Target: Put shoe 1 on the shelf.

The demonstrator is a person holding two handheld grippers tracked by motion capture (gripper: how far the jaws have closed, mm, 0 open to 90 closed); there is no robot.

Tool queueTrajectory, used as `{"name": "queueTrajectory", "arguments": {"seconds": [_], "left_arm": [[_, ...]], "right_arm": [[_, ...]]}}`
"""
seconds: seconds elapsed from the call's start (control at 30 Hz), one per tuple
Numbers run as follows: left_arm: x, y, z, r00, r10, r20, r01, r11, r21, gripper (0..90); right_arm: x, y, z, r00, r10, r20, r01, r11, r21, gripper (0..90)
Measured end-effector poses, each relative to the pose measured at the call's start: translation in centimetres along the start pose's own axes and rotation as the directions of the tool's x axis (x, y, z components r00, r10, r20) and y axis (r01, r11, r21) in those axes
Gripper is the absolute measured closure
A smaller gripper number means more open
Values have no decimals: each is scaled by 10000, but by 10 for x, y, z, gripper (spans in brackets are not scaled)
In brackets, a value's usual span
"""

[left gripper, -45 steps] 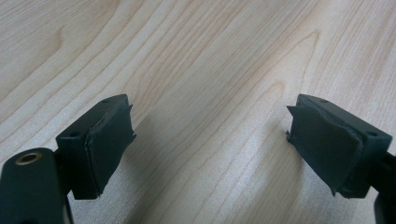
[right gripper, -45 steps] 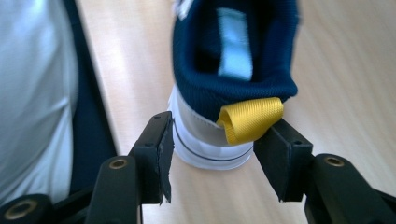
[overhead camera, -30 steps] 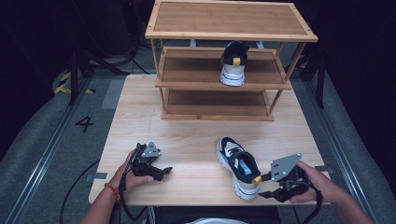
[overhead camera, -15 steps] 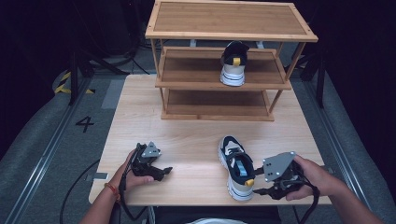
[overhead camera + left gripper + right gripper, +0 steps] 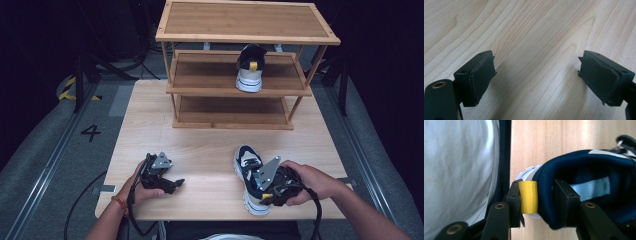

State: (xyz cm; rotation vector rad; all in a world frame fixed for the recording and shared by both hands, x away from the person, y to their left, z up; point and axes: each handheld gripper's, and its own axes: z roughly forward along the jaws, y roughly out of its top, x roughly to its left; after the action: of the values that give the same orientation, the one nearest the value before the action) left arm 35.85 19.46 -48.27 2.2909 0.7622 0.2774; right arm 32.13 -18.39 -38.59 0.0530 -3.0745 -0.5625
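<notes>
A light wooden desk (image 5: 210, 150) carries a three-tier wooden shoe rack (image 5: 240, 65) at its far side. On the rack's middle shelf stands one navy and white sneaker (image 5: 249, 67), its heel with a yellow tab facing the person.

Its mate, a second sneaker (image 5: 248, 172), lies on the desk near the front edge, to the right of centre. Its long axis runs roughly front to back, slightly slanted. The toe points away from the person toward the rack, and the heel is nearest the front edge.

The right tongs (image 5: 267, 192) are at that heel, held in the person's right hand (image 5: 307, 182). In the right gripper view, one jaw sits against the yellow pull tab (image 5: 529, 196) on the outside of the heel, and the other jaw sits inside the padded navy collar. The tongs are pinching the heel wall between them. So the shoe stretches straight ahead from these tongs, toward the rack.

The left tongs (image 5: 172, 184) rest low over bare wood at the front left, well apart from the sneaker. Their jaws are spread wide with nothing between them.

The right hand is plainly the nearer one. A likely next move is lifting the sneaker by its heel toward the shelf beside its mate, which would need the toe turned around to match.
</notes>
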Motion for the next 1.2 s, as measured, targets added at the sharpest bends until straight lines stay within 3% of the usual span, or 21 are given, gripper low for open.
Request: {"name": "queueTrajectory", "arguments": {"seconds": [0.17, 0.27, 0.3, 0.4, 0.5, 0.77, 0.83, 0.97, 1.1, 1.2], "left_arm": [[0, 0, 0, 10000, -32, -35, 32, 10000, 33, 130], [0, 0, 0, 10000, -39, -41, 39, 10000, 32, 130], [0, 0, 0, 10000, -41, -41, 41, 10000, 30, 130], [0, 0, 0, 10000, -38, -44, 38, 10000, 31, 130], [0, 0, 0, 10000, -42, -42, 43, 10000, 25, 130], [0, 0, 0, 10000, -53, -55, 53, 10000, 26, 129], [0, 0, 1, 10000, -25, -23, 25, 10000, 5, 129], [0, 0, 1, 10000, -20, -21, 20, 10000, -9, 129], [0, 0, 1, 10000, -16, -22, 16, 10000, -11, 129], [0, 0, 1, 10000, -9, -15, 9, 10000, -8, 129]], "right_arm": [[-2, 7, 7, 9999, -7, -147, 17, 9980, 625, 614], [-1, 12, 21, 9994, 7, -341, 40, 9904, 1382, 569], [-1, 13, 25, 9988, -4, -499, 75, 9900, 1406, 569], [4, 13, 30, 9994, -188, -302, 229, 9896, 1417, 596], [5, 12, 27, 9996, -22, -268, 61, 9892, 1468, 596], [3, 6, 22, 9996, -209, -176, 237, 9837, 1783, 621], [2, 4, 15, 9992, -315, -260, 356, 9834, 1777, 623], [-1, 2, -4, 9990, -411, 179, 374, 9846, 1709, 624], [-6, 1, -33, 9962, -505, 713, 392, 9875, 1524, 624], [-11, 1, -60, 9885, -412, 1457, 201, 9895, 1431, 625]]}}
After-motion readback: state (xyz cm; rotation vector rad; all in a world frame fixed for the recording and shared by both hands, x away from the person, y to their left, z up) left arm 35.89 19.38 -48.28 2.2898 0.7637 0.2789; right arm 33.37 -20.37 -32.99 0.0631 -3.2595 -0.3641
